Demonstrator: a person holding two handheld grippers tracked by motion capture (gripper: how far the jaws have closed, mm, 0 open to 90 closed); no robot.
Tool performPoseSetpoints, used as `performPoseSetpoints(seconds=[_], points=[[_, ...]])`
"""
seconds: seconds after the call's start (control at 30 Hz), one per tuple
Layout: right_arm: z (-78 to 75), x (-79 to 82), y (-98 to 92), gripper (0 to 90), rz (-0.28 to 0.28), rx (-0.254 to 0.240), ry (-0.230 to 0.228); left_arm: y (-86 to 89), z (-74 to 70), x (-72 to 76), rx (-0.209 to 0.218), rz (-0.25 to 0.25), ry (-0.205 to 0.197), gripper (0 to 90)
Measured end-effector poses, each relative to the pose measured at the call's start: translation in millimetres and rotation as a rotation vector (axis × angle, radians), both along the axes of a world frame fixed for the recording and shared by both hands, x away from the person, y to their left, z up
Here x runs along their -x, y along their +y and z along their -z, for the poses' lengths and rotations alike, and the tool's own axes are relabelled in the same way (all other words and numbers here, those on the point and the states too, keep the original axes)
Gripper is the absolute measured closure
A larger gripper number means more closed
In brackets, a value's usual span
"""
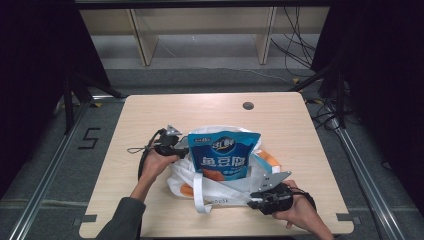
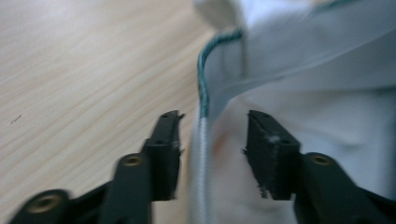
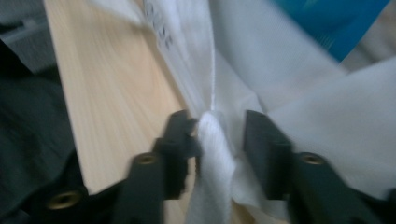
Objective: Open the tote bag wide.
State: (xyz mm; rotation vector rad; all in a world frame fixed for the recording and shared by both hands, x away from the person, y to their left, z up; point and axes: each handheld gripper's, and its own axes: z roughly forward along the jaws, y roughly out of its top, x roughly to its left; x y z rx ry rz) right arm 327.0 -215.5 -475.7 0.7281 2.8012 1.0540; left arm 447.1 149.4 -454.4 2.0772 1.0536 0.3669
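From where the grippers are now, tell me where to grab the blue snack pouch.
Grip the blue snack pouch by its flat top seal, coming down from above. It stands upright out of the white bag, so the top edge is thin, free and likely to fit between the jaws; its lower part sits inside the bag.

A light wooden worktop (image 1: 150, 115) with rounded corners stands in the middle of the high view, its grain pale and even, and a small dark round cap (image 1: 248, 105) sits near its far edge. The grey floor (image 1: 210, 77) runs around it, marked with a black figure "5" (image 1: 89, 138) on the left. Metal rails (image 1: 45, 180) run along the floor on both sides. Beyond the worktop stands a pale wooden shelf unit (image 1: 145, 42) with upright legs, and black cables (image 1: 295, 47) hang and trail at its right. Both outer sides lie in deep shadow.
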Motion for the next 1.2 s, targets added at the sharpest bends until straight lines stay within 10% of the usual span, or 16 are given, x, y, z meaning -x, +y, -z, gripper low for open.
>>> performPoseSetpoints(seconds=[0.2, 0.4, 0.6, 0.77, 0.97, 1.2], points=[[-54.8, -1.4, -16.7, 47.0, 0.059, -0.169, -0.122, 0.5, -10.4, 38.4, 0.022, 0.061, -0.009, 36.5], [-81.2, -18.3, -28.7, 46.7, 0.228, -0.152, -0.247, 11.2, -12.6, 54.1, 0.089, -0.034, -0.030, 37.6], [-75.7, -50.4, -27.4, 46.7, 0.306, -0.126, -0.264, 5.1, -28.1, 78.3, 0.055, 0.024, -0.111, 42.3], [-67.9, -72.8, -8.5, 56.8, 0.267, -0.097, -0.272, -10.1, -3.1, 77.0, 0.036, 0.130, 0.002, 46.2], [-56.7, -90.0, 3.5, 84.6, 0.225, -0.008, -0.342, -7.5, 12.4, 93.2, -0.148, 0.251, -0.019, 61.4], [-29.5, -117.9, -9.0, 87.8, 0.312, 0.070, -0.307, -8.3, 35.3, 98.8, -0.228, 0.311, -0.015, 80.1]])
